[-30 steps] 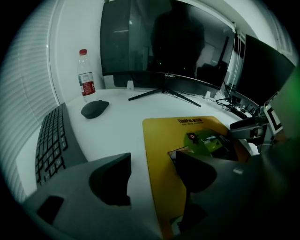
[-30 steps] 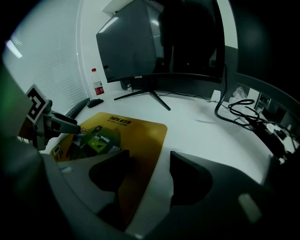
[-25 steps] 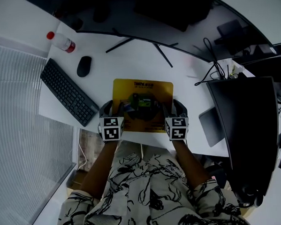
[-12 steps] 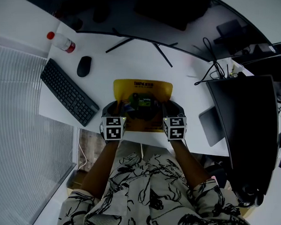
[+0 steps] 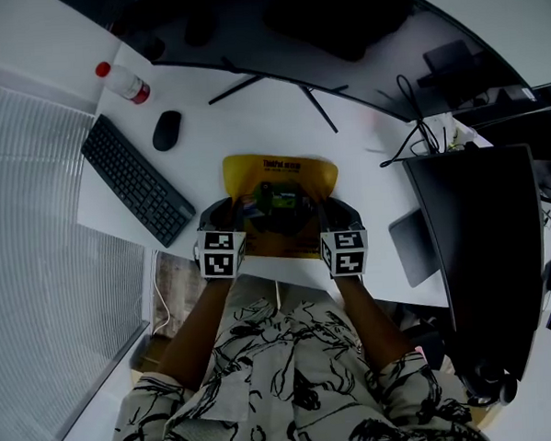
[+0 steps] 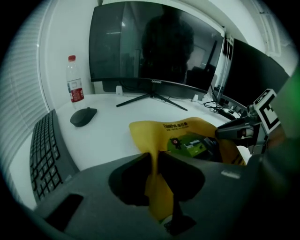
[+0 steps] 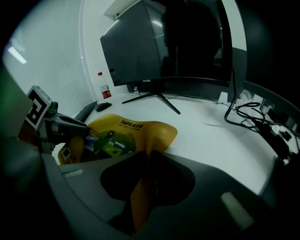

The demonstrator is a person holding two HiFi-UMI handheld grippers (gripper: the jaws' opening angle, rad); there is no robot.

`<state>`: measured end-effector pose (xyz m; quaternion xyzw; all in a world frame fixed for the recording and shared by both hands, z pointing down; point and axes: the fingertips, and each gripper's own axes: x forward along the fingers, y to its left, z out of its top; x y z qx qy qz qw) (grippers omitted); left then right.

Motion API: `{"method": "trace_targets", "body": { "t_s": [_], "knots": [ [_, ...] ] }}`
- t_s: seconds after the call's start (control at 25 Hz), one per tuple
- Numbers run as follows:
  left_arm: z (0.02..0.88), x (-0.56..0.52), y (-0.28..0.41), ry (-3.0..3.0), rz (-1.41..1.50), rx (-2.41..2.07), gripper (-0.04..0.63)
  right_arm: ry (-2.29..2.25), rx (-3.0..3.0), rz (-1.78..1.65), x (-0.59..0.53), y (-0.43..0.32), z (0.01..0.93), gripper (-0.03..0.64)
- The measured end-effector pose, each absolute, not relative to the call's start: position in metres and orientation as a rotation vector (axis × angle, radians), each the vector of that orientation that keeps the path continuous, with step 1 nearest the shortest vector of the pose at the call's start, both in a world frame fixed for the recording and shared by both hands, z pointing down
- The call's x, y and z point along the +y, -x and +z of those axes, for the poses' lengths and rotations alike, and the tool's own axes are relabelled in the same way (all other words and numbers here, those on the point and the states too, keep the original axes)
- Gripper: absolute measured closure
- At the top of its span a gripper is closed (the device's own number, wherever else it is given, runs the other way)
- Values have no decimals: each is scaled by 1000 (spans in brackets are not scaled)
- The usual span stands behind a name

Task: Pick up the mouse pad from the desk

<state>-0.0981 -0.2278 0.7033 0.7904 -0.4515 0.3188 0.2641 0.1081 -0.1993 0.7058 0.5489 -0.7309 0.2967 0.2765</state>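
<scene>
On the left of the white tabletop [image 5: 362,118] lay a long black keyboard [image 5: 135,181], well apart from the work. The left claw [image 6: 154,157] had just been closing and pinched the left border of the thin yellow printed mouse pad [image 5: 280,173], which stood folded between its nearly shut jaws. The pad lay near the front edge, its far part resting on the tabletop. The right claw [image 7: 149,157] had closed likewise and squeezed the right border. I judged the grasp done and the lift next: both claws should rise together. Above was free room; the black monitor stand legs [image 5: 278,86] stood behind, the tangled black cables [image 5: 419,143] at the right.
</scene>
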Motion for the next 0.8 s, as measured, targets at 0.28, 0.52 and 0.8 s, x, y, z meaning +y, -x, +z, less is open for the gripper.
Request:
{"method": "trace_targets", "body": {
  "t_s": [0.28,0.52,0.8],
  "knots": [
    [665,-242,88,-2246,807,-1235,518,-1532,-2020,738,-213,-110,675,545],
    [623,-260,91,-2324,718,-1312,518,-1619,-2120,641,-235,-115,633,543],
    [572,-275,95,-2401,614,-1387,520,-1680,-2214,476,-253,-119,574,541]
  ]
}}
